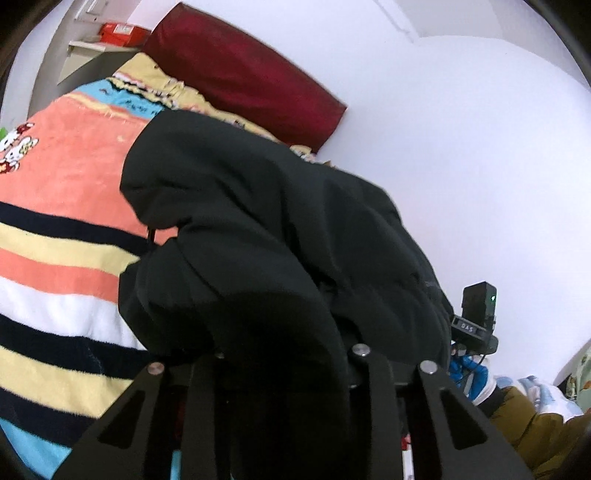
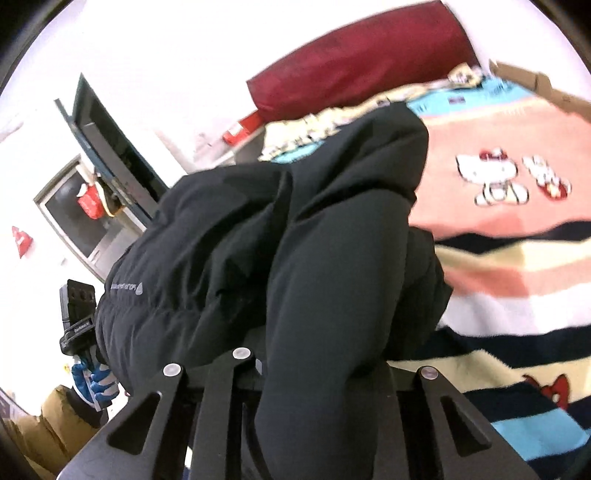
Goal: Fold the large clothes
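A large black jacket [image 1: 266,229] hangs bunched between both grippers above a striped bed blanket [image 1: 62,229]. My left gripper [image 1: 288,354] is shut on a fold of the jacket, and the cloth hides its fingertips. In the right wrist view the jacket [image 2: 295,236] shows small grey lettering on its left side. My right gripper [image 2: 314,362] is shut on another fold that drapes down over its jaws. The right gripper's body [image 1: 476,317] shows past the jacket in the left view. The left gripper's body [image 2: 77,317] shows at the left of the right view.
A dark red pillow [image 1: 240,74] lies against the white wall [image 1: 461,166] at the bed's head. A shelf with a red box [image 1: 118,33] stands beyond it. A dark door and window [image 2: 96,155] are at the left. The person's blue-gloved hand [image 2: 94,384] holds the left gripper.
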Available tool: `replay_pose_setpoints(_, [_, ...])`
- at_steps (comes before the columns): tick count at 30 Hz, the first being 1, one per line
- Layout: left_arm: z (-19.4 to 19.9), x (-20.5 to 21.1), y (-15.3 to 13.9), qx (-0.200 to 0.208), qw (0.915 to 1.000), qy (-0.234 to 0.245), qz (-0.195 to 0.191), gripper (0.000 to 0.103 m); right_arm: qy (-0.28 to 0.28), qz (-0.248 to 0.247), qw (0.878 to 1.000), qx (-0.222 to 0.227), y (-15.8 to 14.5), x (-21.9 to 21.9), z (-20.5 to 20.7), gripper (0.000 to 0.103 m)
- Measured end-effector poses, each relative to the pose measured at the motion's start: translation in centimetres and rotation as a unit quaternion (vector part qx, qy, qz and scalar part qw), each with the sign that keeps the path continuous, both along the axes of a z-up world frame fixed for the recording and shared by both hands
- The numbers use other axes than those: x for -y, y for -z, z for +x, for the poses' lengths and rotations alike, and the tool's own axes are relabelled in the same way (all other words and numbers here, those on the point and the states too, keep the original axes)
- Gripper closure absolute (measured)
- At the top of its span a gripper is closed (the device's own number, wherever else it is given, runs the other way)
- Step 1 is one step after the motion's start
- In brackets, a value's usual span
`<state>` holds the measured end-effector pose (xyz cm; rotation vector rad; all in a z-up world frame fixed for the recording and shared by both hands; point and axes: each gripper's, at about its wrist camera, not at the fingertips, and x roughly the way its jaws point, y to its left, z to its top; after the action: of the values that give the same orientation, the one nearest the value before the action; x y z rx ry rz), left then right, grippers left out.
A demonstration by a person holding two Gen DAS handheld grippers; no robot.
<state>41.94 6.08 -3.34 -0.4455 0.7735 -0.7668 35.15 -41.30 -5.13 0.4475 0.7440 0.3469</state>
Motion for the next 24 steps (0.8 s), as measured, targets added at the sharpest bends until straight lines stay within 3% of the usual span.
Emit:
replay_pose_setpoints(3, [-2.7, -1.2, -1.4, 0.01, 0.9998, 0.005, -0.017, 0.077, -0.005, 0.015, 1.0, 0.013, -1.7, 0.5, -2.5, 0.084])
replay_pose_setpoints(6, [-5.8, -2.6, -1.4, 0.013, 0.9998, 0.011, -0.007, 0.077, -0.009, 0.025, 1.0, 0.012, -1.7, 0.9, -4.8, 0.084])
replay_pose_setpoints(8, [-6.8, -3.4, 0.3, -0.012, 0.9999, 0.007, 0.005, 0.077, -0.007, 0.033, 0.999, -0.003, -0.7, 0.6, -5.5, 0.084])
replay_pose_setpoints(11, [-8.0, -5.0, 4.2, -0.057, 0.9969, -0.014, 0.053, 0.075, 0.009, 0.029, 0.999, -0.043, 2.7, 0.3, -6.7, 0.082])
replay_pose_setpoints(14, [-8.3, -7.2, 6.8, -0.096, 0.9932, -0.04, 0.051, 0.065, 0.05, 0.036, 0.994, -0.085, 6.3, 1.4, -7.5, 0.071])
replay_pose_setpoints(18, [-8.9, -10.0, 7.0, -0.115, 0.9894, -0.08, 0.039, 0.054, 0.112, 0.033, 0.988, -0.096, 6.9, 3.3, -9.0, 0.036])
replay_pose_setpoints(22, [-10.9, -12.6, 5.1, -0.103, 0.9853, -0.126, 0.051, 0.051, 0.143, -0.006, 0.985, -0.093, 5.0, 4.6, -10.2, 0.031])
replay_pose_setpoints(24, [-11.9, -13.8, 4.0, -0.096, 0.9801, -0.154, 0.081, 0.051, 0.148, -0.033, 0.984, -0.093, 3.8, 4.4, -11.2, 0.031])
